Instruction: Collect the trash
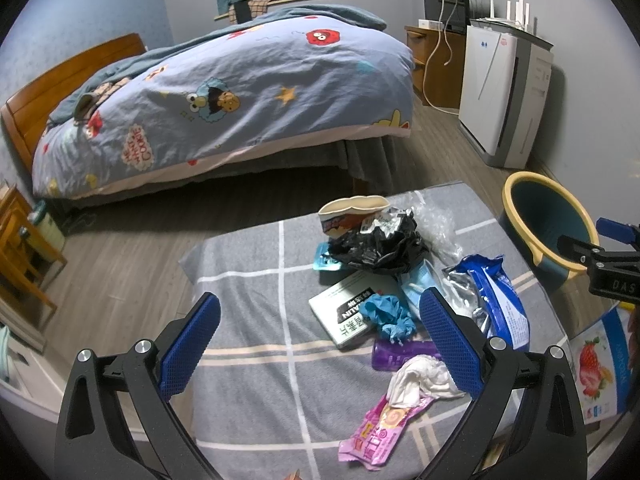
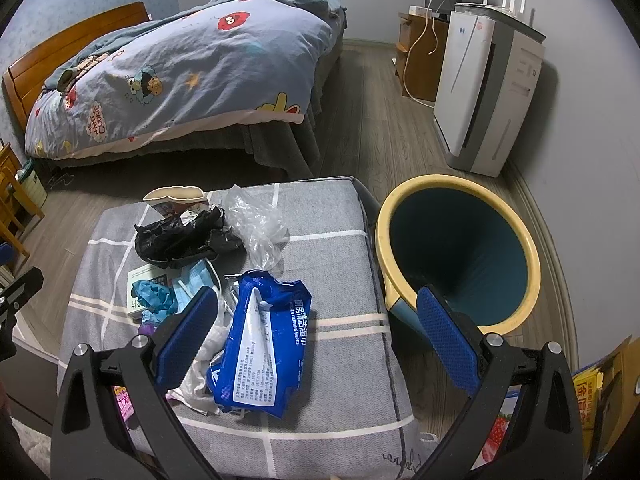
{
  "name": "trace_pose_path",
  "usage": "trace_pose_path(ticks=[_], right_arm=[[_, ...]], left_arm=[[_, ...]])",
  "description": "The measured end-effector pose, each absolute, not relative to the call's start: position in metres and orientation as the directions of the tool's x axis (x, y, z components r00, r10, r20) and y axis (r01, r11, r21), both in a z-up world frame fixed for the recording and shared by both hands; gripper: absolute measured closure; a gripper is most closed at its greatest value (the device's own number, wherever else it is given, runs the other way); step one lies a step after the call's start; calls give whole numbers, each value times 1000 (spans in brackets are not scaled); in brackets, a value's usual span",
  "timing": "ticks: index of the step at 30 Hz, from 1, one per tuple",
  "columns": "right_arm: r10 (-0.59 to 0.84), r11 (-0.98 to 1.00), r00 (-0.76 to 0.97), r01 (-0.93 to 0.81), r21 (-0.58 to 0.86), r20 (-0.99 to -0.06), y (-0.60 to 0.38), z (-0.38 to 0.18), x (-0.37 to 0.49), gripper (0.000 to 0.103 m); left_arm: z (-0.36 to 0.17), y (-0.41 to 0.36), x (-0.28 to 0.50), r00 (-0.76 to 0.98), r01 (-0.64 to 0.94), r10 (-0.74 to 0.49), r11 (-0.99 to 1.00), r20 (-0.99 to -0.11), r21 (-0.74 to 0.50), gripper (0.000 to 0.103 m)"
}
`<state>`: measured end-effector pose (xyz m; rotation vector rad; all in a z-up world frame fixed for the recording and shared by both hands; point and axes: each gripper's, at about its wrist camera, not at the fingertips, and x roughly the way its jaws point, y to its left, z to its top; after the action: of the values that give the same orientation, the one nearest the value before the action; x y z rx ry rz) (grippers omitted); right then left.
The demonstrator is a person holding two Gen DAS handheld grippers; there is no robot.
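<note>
Trash lies scattered on a grey checked cushion [image 1: 248, 320]: a paper cup [image 1: 352, 210], a black bag [image 1: 380, 246], a clear plastic bag [image 2: 260, 220], a white box [image 1: 344, 312], a blue glove [image 1: 386, 316], a blue wipes pack [image 2: 260, 344], a white tissue [image 1: 420, 378], a pink wrapper [image 1: 380, 428] and a purple wrapper [image 1: 400, 354]. A blue bin with a yellow rim [image 2: 456, 256] stands on the floor right of the cushion. My left gripper [image 1: 320, 344] hangs open above the cushion. My right gripper [image 2: 316, 336] is open over the wipes pack, holding nothing.
A bed with a cartoon quilt [image 1: 240, 92] fills the back. A white air purifier [image 2: 488, 96] and a wooden cabinet [image 1: 436, 64] stand along the right wall. Wooden furniture [image 1: 20, 252] is at the left. Printed packages [image 1: 600, 368] sit at the lower right.
</note>
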<state>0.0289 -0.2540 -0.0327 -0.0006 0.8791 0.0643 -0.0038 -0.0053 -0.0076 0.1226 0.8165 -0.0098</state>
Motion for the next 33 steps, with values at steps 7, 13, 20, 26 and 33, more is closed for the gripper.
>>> trace_pose_path(ticks=[7,13,20,26,33], right_arm=[[55,998,635,-56,25,-771,-254,-35,28,5],[54,998,633,-57,23,-773,-255,-37,28,5],[61,998,622,-62,29,-780,-254,-41,28,5],[71,995,600,17,101,-797,-266,-46,32,5],[151,987,468,-20,161,-871,-258,-81,49,5]], left_arm=[[-8,-5,-4,685,56,39,993,-727,106,4],[-8,-6,-4,685,57,38,993,-727,105,4],[-12,-5,-5,685,67,32,992,-728,107,4],[-18,-1,6,665,66,35,992,-746,106,4],[-33,3,36,642,81,5,994,-766,74,4]])
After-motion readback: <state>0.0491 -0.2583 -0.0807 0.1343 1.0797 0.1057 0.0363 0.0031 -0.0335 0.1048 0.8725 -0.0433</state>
